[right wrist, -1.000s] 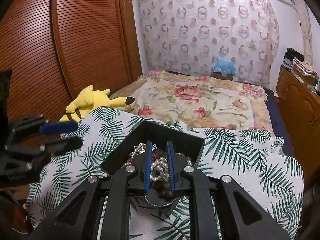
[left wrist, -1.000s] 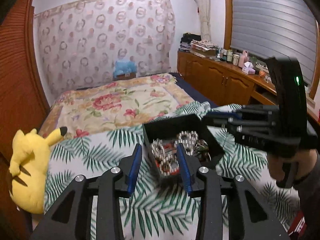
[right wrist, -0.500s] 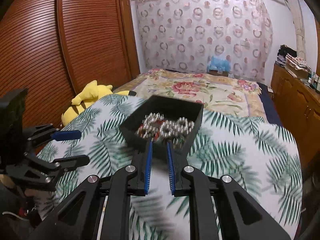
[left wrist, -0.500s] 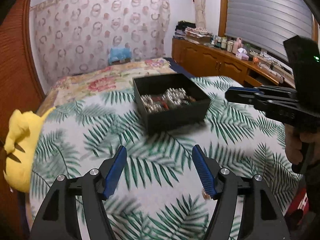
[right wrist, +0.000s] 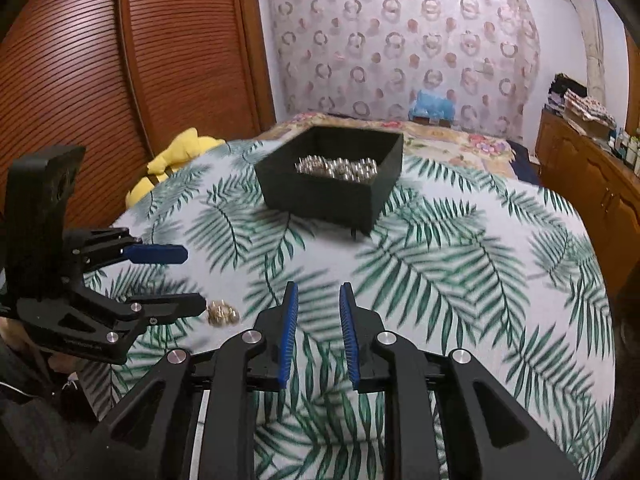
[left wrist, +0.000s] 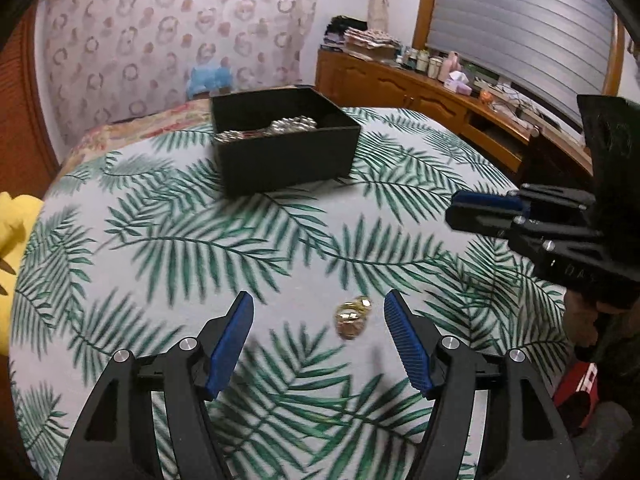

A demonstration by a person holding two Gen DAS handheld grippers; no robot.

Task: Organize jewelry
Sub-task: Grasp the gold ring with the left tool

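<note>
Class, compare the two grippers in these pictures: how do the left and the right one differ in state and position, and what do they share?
The left gripper is wide open; the right gripper shows only a narrow gap between its fingers. The left gripper frames the gold jewelry piece lying on the palm-leaf cloth; the right gripper has only bare cloth ahead. Both are black with blue pads, hold nothing, and point toward the black box.

Gold jewelry (left wrist: 352, 317) blurred, piece count unclear, box's (left wrist: 288, 160) contents mostly hidden behind its wall, yellow plush (left wrist: 12, 240) cropped
</note>
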